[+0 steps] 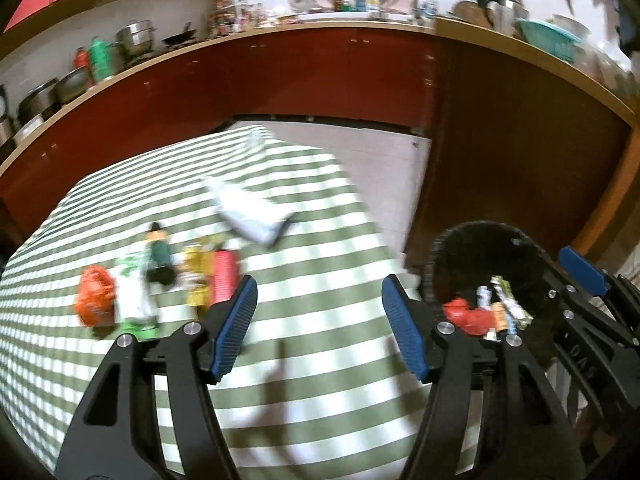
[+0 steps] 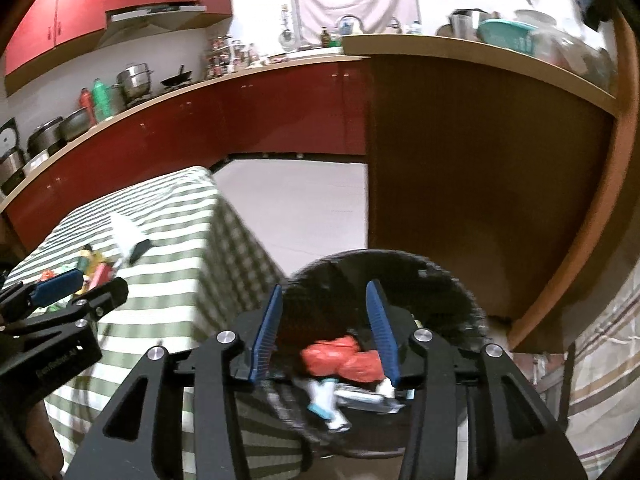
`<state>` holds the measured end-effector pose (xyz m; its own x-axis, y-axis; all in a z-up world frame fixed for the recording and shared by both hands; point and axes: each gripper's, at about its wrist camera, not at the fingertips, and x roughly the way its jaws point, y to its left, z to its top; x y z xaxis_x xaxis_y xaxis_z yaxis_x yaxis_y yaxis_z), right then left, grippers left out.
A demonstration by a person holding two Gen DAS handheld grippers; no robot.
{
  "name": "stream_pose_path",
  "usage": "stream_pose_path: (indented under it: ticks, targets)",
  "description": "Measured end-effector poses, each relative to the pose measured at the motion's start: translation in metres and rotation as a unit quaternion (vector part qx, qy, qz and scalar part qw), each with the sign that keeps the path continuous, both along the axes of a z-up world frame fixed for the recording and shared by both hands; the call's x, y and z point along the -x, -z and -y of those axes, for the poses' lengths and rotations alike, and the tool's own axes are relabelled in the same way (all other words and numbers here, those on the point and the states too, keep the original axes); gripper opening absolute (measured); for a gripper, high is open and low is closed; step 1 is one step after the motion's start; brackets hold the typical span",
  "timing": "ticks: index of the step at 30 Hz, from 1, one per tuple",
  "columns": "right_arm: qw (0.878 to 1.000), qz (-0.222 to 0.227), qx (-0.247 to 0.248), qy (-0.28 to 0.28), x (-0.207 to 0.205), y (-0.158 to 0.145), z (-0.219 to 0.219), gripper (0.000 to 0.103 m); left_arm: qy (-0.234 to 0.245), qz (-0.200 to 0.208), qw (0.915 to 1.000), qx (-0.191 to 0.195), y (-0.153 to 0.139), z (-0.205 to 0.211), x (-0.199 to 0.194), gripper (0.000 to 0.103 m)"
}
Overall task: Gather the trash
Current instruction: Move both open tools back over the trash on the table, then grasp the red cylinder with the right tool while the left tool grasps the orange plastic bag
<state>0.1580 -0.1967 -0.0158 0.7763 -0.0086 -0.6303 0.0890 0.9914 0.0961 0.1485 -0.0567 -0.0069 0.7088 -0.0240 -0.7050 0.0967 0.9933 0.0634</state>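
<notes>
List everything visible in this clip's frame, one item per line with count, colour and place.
table: one, green-white checked cloth, left.
wrappers: several, orange, green, yellow, pink, clustered on the cloth.
white packet: one, farther back on the cloth.
bin: one, black, on the floor right of the table.
binned trash: several pieces, red and white.
counter: red-fronted, pots on top.
left claw: open, empty, above the cloth.
right claw: open, above the bin.

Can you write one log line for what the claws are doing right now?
left claw: open, empty, over table | right claw: open, empty, over bin | wrappers: on table
</notes>
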Motion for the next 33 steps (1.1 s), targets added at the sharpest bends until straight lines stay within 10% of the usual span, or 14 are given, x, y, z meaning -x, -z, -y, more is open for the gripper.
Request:
stream_pose_path:
  ticks: [15,33]
  targets:
    - [0.995,0.002,0.002,-0.099,-0.012,-0.010,-0.110,0.044,-0.124,0.003,0.9923,-0.009,-0.008,-0.139,0.020,0.069]
    - [0.988,-0.045,0.029,-0.147,-0.047,0.002,-0.192,0.044,-0.155,-0.011,0.9879,-0.005,0.009,-0.211,0.019,0.077]
